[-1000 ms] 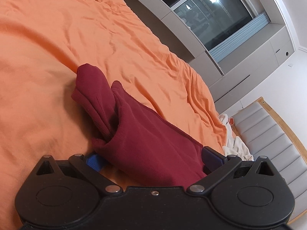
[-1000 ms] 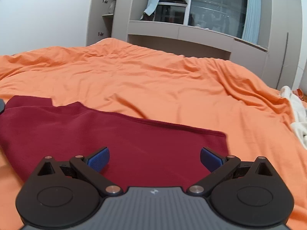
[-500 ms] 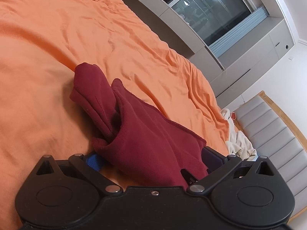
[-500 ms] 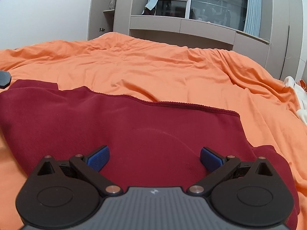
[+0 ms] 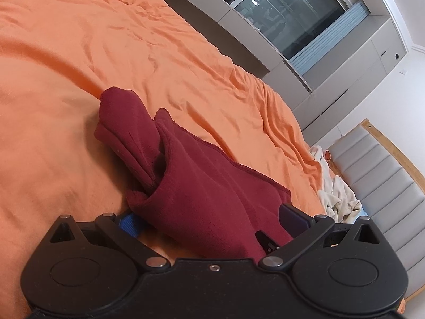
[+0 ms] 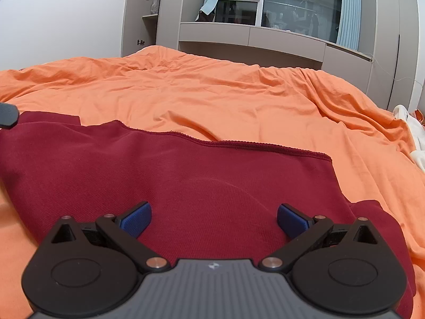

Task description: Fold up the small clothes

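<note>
A dark red garment (image 6: pixel 186 180) lies on the orange bed cover (image 6: pixel 212 98). In the right wrist view it is spread flat with a stitched hem along its far edge, and my right gripper (image 6: pixel 213 219) is open just above it, holding nothing. In the left wrist view the same garment (image 5: pixel 202 194) is bunched, with a folded sleeve (image 5: pixel 124 122) sticking out to the far left. My left gripper (image 5: pixel 209 219) has its jaws wide apart with the cloth draped between them, not clamped. The left gripper's edge (image 6: pixel 8 114) shows at the right view's left border.
A pile of white cloth (image 5: pixel 337 191) lies at the bed's right side by a grey padded headboard (image 5: pixel 385 180). Grey cabinets and a dark window (image 6: pixel 279 13) stand beyond the bed's far edge. Bare orange cover stretches far and left of the garment.
The right gripper has moved in over the garment, which now fills more of its view. The left view has shifted slightly; the cloth still lies between its open jaws.
</note>
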The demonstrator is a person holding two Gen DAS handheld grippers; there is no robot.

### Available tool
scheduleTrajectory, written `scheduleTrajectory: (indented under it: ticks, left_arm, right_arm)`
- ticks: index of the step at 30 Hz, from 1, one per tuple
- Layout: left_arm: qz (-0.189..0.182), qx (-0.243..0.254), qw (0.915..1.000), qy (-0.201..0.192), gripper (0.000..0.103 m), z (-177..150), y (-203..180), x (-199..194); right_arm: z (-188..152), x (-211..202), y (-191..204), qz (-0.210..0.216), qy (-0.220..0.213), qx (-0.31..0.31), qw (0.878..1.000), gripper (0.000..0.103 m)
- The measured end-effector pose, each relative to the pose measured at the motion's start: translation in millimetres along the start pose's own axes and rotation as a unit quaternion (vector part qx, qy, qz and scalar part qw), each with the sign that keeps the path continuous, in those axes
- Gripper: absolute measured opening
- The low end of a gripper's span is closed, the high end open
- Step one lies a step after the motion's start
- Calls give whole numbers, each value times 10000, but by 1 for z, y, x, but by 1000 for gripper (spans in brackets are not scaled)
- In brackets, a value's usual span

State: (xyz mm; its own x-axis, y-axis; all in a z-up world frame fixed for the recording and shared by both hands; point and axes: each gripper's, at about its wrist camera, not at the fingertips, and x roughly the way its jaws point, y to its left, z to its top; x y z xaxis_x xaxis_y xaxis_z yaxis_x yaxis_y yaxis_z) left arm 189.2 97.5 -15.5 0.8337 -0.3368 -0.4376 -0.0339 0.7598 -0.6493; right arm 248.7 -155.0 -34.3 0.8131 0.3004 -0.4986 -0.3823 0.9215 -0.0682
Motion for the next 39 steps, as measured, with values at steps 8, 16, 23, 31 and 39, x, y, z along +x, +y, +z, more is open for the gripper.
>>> scheduleTrajectory:
  ticks: [8, 16, 23, 31, 39]
  left_arm:
    - [646, 365, 9969, -276, 97, -3, -17, 9]
    - [1190, 302, 9910, -539, 68, 1, -20, 19]
    - [1272, 264, 9884, -780, 27, 5, -24, 25]
    - [1043, 1348, 9799, -1033, 17, 13, -62, 32]
    - [390, 2875, 9537, -791, 16, 15, -139, 68]
  right_arm:
    - [1, -3, -5, 56, 49, 96, 9999, 103]
    - [4, -7, -14, 134, 207, 228, 9994, 103]
    - [13, -23, -42, 547, 599, 701, 9942, 103]
    - [22, -69, -117, 133, 203, 1479, 9887, 103]
    - [16, -97, -189, -652, -198, 2215, 9728, 103]
